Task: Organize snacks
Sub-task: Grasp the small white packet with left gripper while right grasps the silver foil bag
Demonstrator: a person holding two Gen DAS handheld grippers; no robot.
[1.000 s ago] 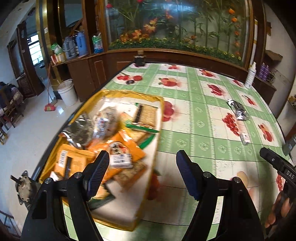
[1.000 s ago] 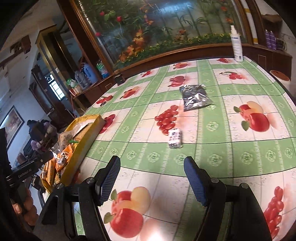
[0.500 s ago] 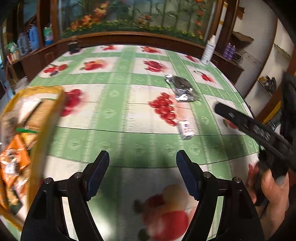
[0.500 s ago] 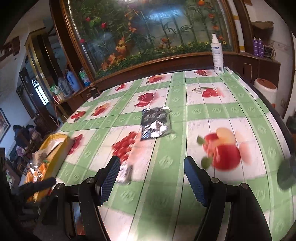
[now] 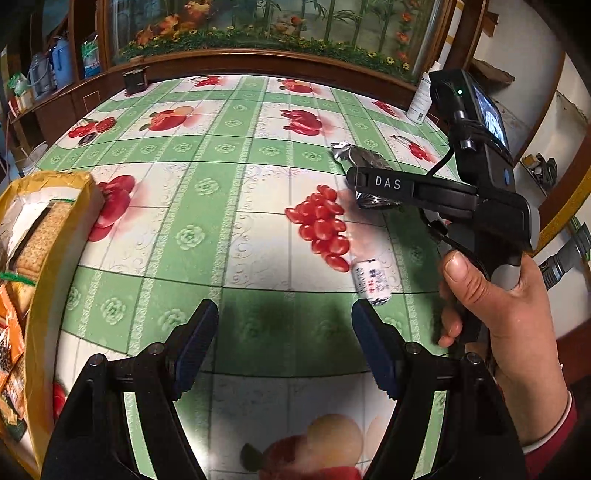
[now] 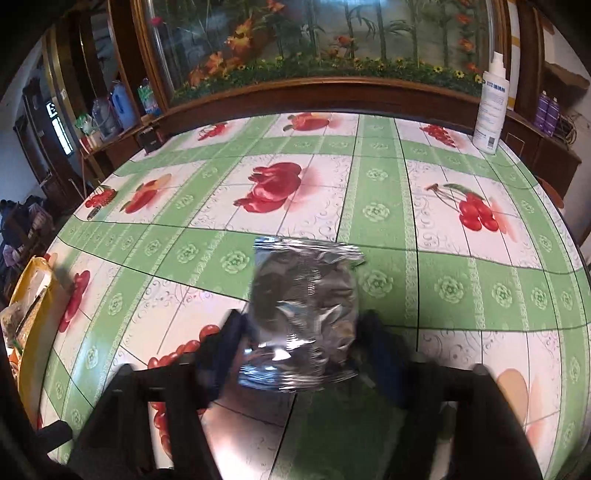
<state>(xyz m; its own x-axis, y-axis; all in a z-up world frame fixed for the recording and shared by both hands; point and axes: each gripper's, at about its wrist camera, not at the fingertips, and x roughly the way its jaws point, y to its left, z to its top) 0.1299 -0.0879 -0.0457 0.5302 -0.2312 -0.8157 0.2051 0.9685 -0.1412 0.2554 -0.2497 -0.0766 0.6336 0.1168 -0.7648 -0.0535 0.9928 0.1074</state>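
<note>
Silver snack bag [image 6: 303, 317] between spread right gripper [image 6: 301, 343] fingers, mid-table [image 6: 461, 288]

The left wrist camera is looking forward between its own fingers, hanging a little above the counter [image 5: 207, 229] and facing the planted glass case [image 5: 258, 26] at the far edge. The right wrist camera is sitting lower and closer, pointing the same way, with the silver foil packet [image 6: 306, 314] filling its centre. Both views are sharing the fruit-patterned cloth, the foil packet [image 5: 364, 157], the white spray bottle [image 6: 491, 107] and the yellow tray [image 5: 59, 258].
</note>
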